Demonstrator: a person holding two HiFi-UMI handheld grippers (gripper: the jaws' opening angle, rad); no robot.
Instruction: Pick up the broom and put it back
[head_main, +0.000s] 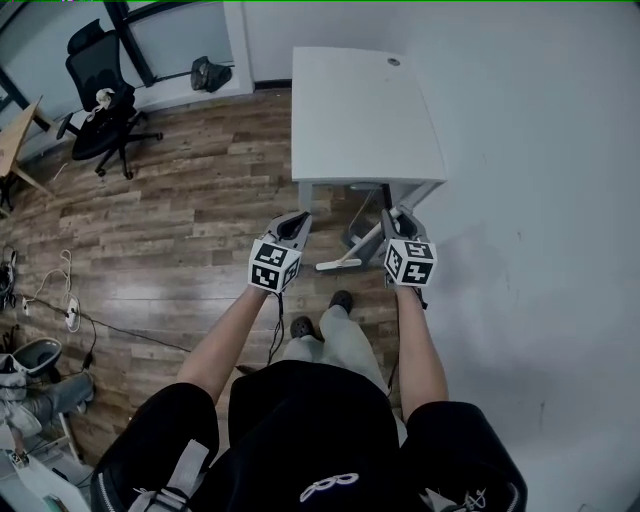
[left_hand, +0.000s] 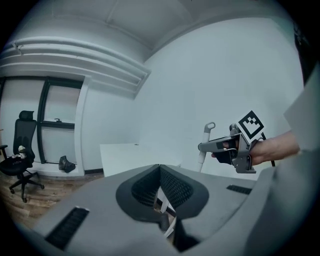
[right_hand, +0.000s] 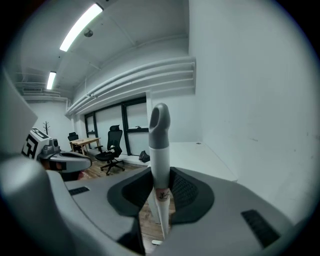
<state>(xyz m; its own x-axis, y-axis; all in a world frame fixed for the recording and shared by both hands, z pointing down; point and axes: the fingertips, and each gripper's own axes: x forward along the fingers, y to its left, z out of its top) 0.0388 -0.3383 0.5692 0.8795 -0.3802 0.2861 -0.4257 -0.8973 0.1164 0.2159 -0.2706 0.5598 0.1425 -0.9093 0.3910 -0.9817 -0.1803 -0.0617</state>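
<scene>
The broom (right_hand: 160, 160) has a white handle with a grey hanging tip and stands upright between the jaws of my right gripper (right_hand: 160, 176), which is shut on it. In the head view the broom (head_main: 340, 264) slants from the right gripper (head_main: 394, 218) down to the wooden floor under the white table's front edge. My left gripper (head_main: 298, 222) hangs level with it to the left, apart from the broom. Its jaws (left_hand: 160, 170) meet at the tips with nothing between them. The left gripper view shows the broom handle (left_hand: 202, 152) in the right gripper (left_hand: 201, 147).
A white table (head_main: 365, 110) stands against the white wall, straight ahead. A grey, dustpan-like thing (head_main: 360, 236) lies under its front edge. A black office chair (head_main: 100, 110) is at the far left. Cables and a power strip (head_main: 70, 312) lie on the floor at left.
</scene>
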